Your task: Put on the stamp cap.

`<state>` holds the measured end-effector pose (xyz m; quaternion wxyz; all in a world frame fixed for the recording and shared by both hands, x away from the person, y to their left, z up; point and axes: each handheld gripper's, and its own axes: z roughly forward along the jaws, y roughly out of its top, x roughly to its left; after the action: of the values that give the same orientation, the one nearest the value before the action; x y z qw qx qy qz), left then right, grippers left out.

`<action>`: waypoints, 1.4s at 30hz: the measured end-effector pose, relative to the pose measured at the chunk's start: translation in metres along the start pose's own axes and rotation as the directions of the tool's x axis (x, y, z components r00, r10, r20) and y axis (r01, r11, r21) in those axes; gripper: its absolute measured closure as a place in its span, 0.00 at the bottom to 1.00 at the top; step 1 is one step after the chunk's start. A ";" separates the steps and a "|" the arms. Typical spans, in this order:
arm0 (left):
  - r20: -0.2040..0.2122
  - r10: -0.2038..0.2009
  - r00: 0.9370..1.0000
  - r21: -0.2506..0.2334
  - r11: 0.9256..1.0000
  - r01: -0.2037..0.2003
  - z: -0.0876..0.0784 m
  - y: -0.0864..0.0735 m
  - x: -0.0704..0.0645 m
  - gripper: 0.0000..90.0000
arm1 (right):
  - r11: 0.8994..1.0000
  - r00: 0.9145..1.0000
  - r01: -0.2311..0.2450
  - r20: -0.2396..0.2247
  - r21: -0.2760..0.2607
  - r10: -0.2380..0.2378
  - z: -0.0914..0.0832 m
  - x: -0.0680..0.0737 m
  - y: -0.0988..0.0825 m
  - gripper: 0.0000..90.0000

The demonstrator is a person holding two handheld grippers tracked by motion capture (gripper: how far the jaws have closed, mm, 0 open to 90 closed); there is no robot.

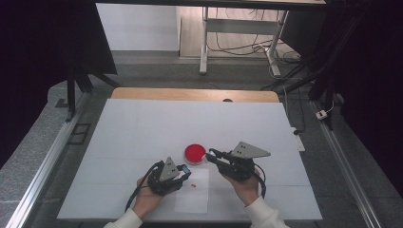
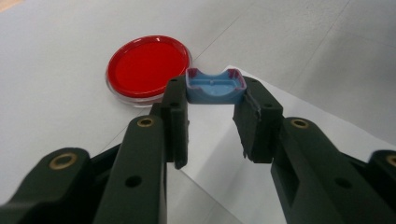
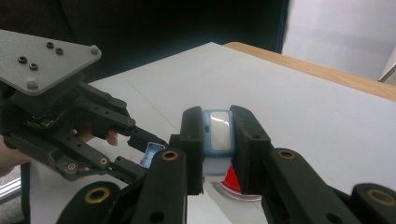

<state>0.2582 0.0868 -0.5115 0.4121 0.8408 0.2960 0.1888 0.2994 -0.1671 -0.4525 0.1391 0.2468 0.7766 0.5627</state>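
Note:
A round red dish (image 1: 195, 152) with a clear rim lies on the white table, between the two grippers. My left gripper (image 1: 187, 175) is shut on a small blue tray-shaped piece (image 2: 215, 86) with a purplish rim, held just above a paper sheet (image 1: 192, 194) and close to the red dish (image 2: 147, 67). My right gripper (image 1: 209, 154) is shut on a pale blue block with a white face (image 3: 220, 130), held above the red dish (image 3: 231, 179). In the right gripper view, the left gripper (image 3: 140, 149) and its blue piece (image 3: 152, 154) sit just left of my jaws.
A tiny red scrap (image 1: 193, 185) lies on the paper sheet. The white board (image 1: 142, 128) stretches far ahead, with a wooden table edge (image 1: 190, 94) behind it. Metal rails run along both sides, and a desk frame with cables stands beyond.

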 end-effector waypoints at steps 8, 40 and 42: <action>0.009 0.008 1.000 0.004 1.000 -0.008 0.009 0.005 -0.004 0.73 | 1.000 1.000 0.002 0.001 0.003 -0.002 0.000 0.000 0.000 0.83; 0.013 0.022 1.000 0.001 1.000 -0.022 0.030 0.019 -0.013 0.73 | 1.000 1.000 -0.010 0.008 0.014 0.010 0.005 0.007 0.000 0.83; 0.013 0.021 1.000 0.000 1.000 -0.021 0.030 0.019 -0.014 0.73 | 1.000 1.000 -0.014 0.007 0.019 0.014 0.006 0.008 0.000 0.83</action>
<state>0.2713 0.0512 -0.5150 0.4119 0.8451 0.2845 0.1876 0.2957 -0.1578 -0.4545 0.1357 0.2555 0.7799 0.5551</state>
